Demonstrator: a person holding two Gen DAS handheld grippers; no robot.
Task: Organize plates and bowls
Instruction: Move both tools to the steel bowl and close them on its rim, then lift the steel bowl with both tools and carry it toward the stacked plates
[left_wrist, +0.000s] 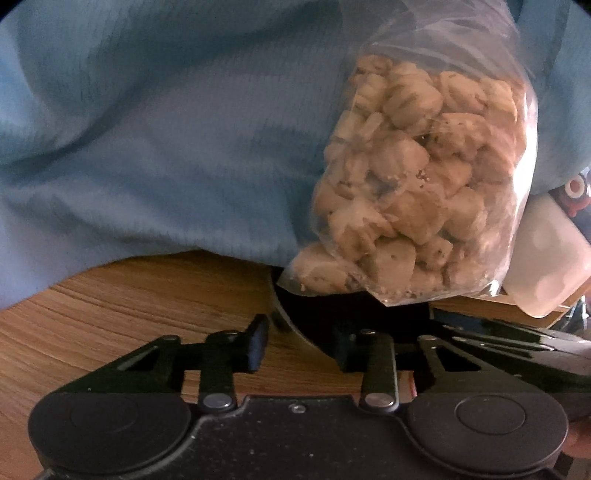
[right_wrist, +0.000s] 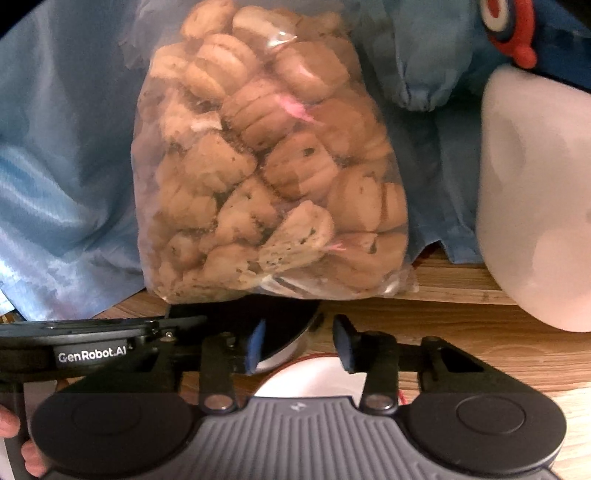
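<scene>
Clear bag (right_wrist: 269, 158): standing upright on the wooden table (left_wrist: 110, 314), leaning against the blue cloth behind it; it is holding a heap of pale brown biscuits or bread pieces, some with dark flecks.
Dark dish (right_wrist: 291, 332): sitting on the table in front of the bag's base, black inside with a pale rim; whether it is a plate or a bowl I cannot tell, and its contents are hidden.
White plate (right_wrist: 314, 380): lying just below the dark dish in the right wrist view, a red line running along its edge; half hidden under the gripper body.
White container (right_wrist: 535, 192): standing to the right of the bag, blurred, contents not visible.
Left gripper (left_wrist: 301, 343): reaching over the dark dish's rim, fingers standing partly apart on either side of it; whether the pads are pressing I cannot tell.
Right gripper (right_wrist: 301, 343): hovering at the same dish's rim, fingers partly apart, rim sitting between them, contact unclear.
Blue cloth (left_wrist: 147, 129): draping over the back of the table, filling most of the background.
Red and white object (right_wrist: 509, 29): peeking out at the upper right, too cropped to name.
</scene>
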